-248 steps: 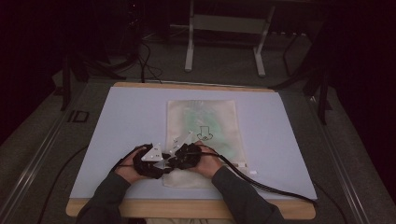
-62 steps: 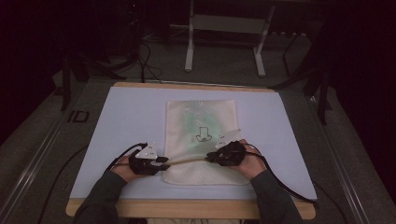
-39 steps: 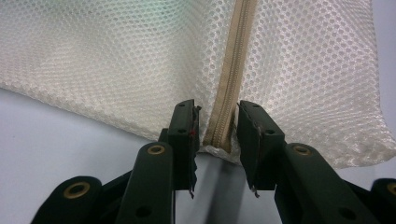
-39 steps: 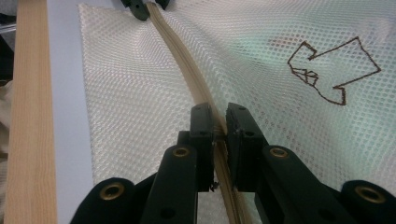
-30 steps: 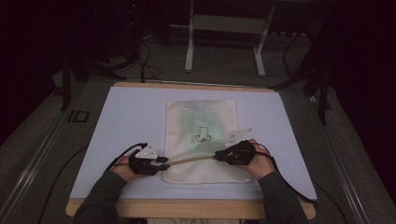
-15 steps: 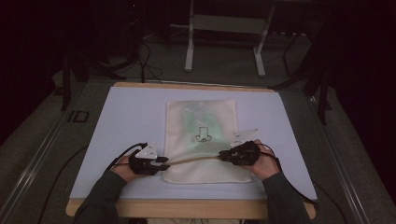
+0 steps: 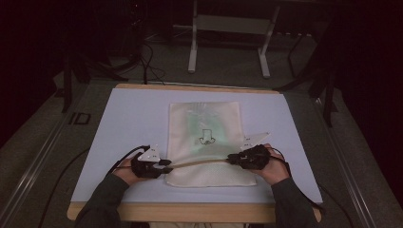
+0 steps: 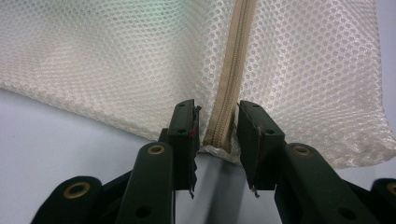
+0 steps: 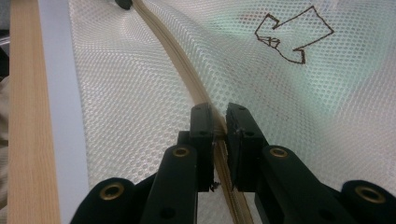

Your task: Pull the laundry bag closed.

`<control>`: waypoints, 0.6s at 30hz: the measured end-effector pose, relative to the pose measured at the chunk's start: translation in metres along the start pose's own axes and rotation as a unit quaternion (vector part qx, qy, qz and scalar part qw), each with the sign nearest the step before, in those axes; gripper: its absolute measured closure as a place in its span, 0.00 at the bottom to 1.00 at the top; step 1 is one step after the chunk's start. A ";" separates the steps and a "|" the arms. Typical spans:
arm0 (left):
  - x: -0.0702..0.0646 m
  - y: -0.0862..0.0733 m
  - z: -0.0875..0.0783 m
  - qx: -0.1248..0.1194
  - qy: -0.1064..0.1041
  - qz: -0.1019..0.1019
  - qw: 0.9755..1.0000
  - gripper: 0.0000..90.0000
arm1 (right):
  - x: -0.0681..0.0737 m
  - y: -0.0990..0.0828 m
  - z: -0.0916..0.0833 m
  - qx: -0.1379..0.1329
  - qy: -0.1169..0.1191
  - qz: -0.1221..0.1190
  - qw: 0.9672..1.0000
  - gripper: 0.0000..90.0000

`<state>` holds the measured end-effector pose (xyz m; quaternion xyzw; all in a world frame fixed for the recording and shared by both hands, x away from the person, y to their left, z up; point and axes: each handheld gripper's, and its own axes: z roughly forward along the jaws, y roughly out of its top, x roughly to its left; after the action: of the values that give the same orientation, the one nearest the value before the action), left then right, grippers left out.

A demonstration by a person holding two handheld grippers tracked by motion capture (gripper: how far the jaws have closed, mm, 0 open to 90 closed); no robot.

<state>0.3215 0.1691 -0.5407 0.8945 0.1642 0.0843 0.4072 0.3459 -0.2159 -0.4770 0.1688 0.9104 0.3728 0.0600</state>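
Dim workshop surroundings frame a pale blue table (image 7: 133,118), where a cream mesh bag (image 7: 204,137) lies flat near the front edge. Its tan zipper (image 7: 199,163) is stretched taut between two grippers, seemingly so the slider can run. The left gripper (image 8: 215,135) is clamped on the bag's zipper end; the right gripper (image 9: 219,126) is pinched shut on the zipper, probably at the pull, which is hidden between the jaws. A drawn arrow (image 9: 292,35) marks the mesh; the greenish contents cannot be made out.
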 end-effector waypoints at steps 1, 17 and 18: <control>0.000 0.000 0.000 0.000 0.000 0.000 1.000 0.74 | 0.000 0.000 0.000 0.001 -0.001 0.000 1.000 0.91; 0.000 0.000 0.000 0.000 0.000 0.000 1.000 0.74 | -0.004 -0.011 -0.011 -0.003 -0.010 0.012 1.000 0.91; 0.000 0.000 0.000 0.000 0.000 0.000 1.000 0.74 | -0.005 -0.011 -0.012 -0.003 -0.011 0.014 1.000 0.91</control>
<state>0.3216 0.1691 -0.5407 0.8945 0.1644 0.0841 0.4072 0.3445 -0.2329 -0.4767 0.1850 0.9063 0.3743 0.0651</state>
